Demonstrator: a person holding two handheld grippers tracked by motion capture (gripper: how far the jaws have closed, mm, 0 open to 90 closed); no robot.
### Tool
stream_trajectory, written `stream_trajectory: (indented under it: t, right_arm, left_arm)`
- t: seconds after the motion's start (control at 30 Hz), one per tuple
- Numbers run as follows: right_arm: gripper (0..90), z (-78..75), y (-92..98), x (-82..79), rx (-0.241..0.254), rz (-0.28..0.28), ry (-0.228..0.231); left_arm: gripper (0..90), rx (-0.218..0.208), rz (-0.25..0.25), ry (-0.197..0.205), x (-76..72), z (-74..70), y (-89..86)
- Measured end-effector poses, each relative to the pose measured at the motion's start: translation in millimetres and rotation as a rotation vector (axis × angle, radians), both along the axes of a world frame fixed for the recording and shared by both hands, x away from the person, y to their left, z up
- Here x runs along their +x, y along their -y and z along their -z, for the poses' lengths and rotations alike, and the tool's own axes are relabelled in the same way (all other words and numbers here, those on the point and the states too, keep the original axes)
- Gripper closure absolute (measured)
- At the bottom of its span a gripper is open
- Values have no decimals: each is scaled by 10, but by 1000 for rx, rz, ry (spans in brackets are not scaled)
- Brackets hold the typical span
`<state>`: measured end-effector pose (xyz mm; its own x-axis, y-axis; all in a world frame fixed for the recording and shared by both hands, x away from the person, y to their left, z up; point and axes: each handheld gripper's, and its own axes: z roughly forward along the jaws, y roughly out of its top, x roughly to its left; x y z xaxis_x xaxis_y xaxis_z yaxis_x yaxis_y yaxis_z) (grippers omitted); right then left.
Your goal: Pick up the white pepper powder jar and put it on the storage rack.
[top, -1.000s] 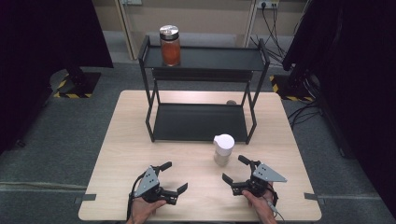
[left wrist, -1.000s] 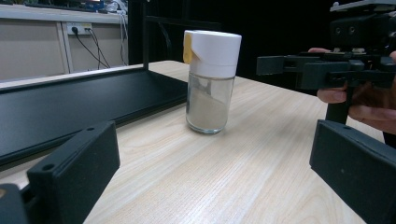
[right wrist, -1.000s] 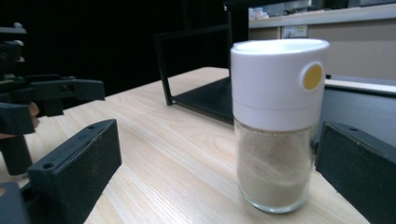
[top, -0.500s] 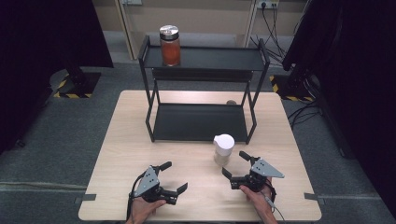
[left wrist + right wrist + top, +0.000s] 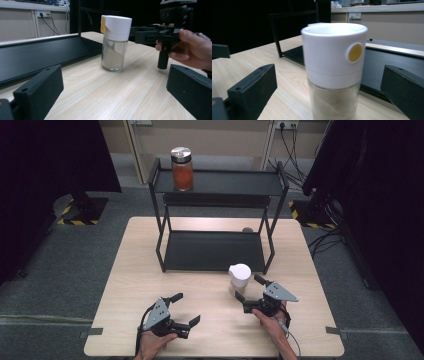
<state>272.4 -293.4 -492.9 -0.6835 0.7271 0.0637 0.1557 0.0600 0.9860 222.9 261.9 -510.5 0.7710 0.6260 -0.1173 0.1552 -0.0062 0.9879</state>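
Note:
A glass shaker jar (image 5: 239, 277) with a white cap and pale powder stands upright on the wooden table (image 5: 150, 270), just in front of the black rack's right leg. My right gripper (image 5: 248, 288) is open, its jaws reaching either side of the jar from the near right without touching it. In the right gripper view the jar (image 5: 334, 75) sits close between the spread jaws, a yellow dot on its cap. My left gripper (image 5: 186, 308) is open and holds nothing near the front edge; its view looks across at the jar (image 5: 115, 45) and the right gripper (image 5: 150, 35).
A black two-tier rack (image 5: 210, 251) stands at the table's middle and back. An orange-filled jar (image 5: 181, 168) with a metal lid sits on its top shelf at the left. A small dark object (image 5: 247, 229) lies behind the rack. Cables run on the floor at the right.
My right gripper has moved forward and left up to the shaker jar, so its jaws now flank it. The left gripper and the jar have stayed put.

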Motion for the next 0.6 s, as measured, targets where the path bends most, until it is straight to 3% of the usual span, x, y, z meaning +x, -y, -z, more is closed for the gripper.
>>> stream_trajectory:
  t: [0.1, 0.6]
  right_arm:
    - [11, 7, -16, 40, -3, 6, -5]
    - [100, 0, -167, 234, -55, -5, -4]
  left_arm:
    - [3, -18, 3, -15, 9, 10, -8]
    - [3, -9, 5, -17, 11, 9, 2]
